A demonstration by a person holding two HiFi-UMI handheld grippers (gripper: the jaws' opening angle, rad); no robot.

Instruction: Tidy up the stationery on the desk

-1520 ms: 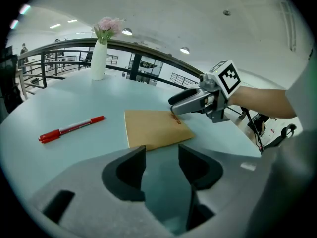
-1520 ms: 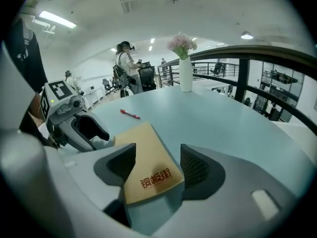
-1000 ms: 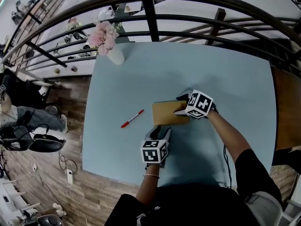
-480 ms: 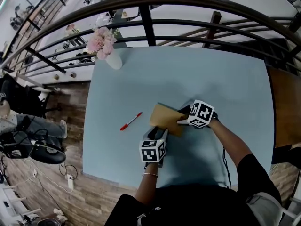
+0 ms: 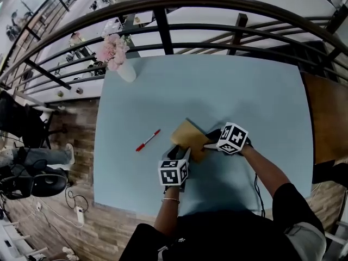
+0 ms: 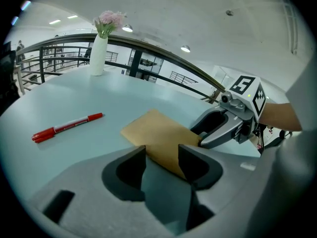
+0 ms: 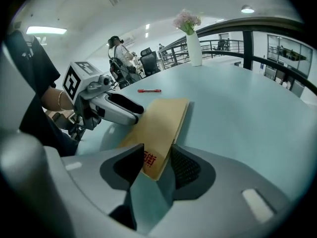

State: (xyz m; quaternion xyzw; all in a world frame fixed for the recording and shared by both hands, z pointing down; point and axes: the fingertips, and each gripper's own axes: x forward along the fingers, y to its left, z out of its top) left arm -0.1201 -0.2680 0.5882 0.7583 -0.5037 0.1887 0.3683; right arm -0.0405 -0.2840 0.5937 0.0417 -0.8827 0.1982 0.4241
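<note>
We are pinching the brown envelope [image 7: 161, 115] with our right gripper [image 7: 157, 158], its jaws closed on the corner that carries red print. The envelope is stretching straight ahead of that gripper, its gripped end raised off the light blue desk [image 5: 228, 86]. Our left gripper [image 6: 162, 155] is facing the envelope from the other side with its jaws standing apart and gripping nothing. The envelope's edge is showing in the gap just ahead of them, and we cannot tell whether it is touching either one. A red pen [image 6: 67, 127] is lying on the desk ahead and to the left of the left gripper, well apart from the envelope. A white vase [image 6: 98, 56] of pink flowers is standing far ahead of it.
</note>
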